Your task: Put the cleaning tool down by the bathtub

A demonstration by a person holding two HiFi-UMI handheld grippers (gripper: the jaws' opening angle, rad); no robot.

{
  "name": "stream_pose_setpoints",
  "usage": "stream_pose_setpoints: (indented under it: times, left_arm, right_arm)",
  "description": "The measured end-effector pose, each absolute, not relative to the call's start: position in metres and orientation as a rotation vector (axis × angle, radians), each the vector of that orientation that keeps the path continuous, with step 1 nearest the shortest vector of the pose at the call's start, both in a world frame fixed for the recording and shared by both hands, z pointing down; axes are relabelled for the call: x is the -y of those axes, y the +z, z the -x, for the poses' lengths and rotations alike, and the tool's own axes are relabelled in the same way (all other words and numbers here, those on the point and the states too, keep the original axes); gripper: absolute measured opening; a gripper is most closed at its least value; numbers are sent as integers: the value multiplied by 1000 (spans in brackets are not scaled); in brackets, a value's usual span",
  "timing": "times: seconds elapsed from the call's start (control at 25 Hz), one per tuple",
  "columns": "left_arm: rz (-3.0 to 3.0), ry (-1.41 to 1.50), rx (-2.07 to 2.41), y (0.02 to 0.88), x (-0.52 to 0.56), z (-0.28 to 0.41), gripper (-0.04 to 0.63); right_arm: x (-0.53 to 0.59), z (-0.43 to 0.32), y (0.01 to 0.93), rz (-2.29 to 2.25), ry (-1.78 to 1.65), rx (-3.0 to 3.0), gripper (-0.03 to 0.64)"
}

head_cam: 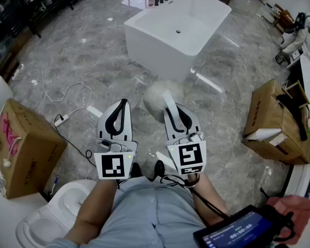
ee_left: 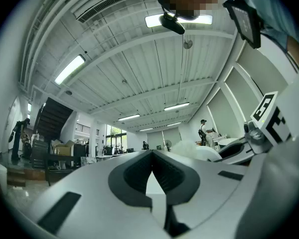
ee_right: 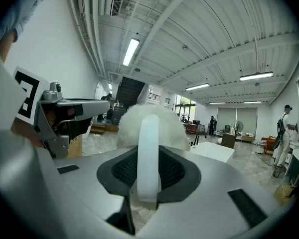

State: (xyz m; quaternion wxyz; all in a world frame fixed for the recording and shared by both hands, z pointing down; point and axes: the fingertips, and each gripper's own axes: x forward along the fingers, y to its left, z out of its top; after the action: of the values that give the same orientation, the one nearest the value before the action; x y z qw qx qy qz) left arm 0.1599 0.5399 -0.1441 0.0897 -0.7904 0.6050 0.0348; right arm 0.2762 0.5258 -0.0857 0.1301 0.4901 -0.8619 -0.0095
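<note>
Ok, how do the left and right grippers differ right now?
The left gripper is empty; the right gripper holds the fluffy cleaning tool by its white handle. The left gripper's jaws meet; the right gripper's stand apart around that handle. Both point toward the bathtub.

White, fluffy-headed cleaning tool (head_cam: 156, 98) on a pale translucent handle, held just short of the white rectangular bathtub's (head_cam: 151, 49) near corner, handle clamped between the fingers (ee_right: 182, 171) of the right gripper (ee_right: 149, 156).

Pale blue short-sleeved shirt (head_cam: 144, 213). Left gripper (head_cam: 124, 105) and right gripper (head_cam: 171, 111): white shells, black jaw pads, black-and-white marker cubes (head_cam: 115, 165). A black cable (head_cam: 209, 203) hangs off the right.
</note>
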Motion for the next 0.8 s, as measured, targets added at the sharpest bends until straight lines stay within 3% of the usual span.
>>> stream_pose_setpoints:
  times: [0.8]
  left_arm:
    - [2245,33,-1942,-116,-479,-169,14]
  right_arm:
    - [-461,-304,-25,-1291,86,2529,97]
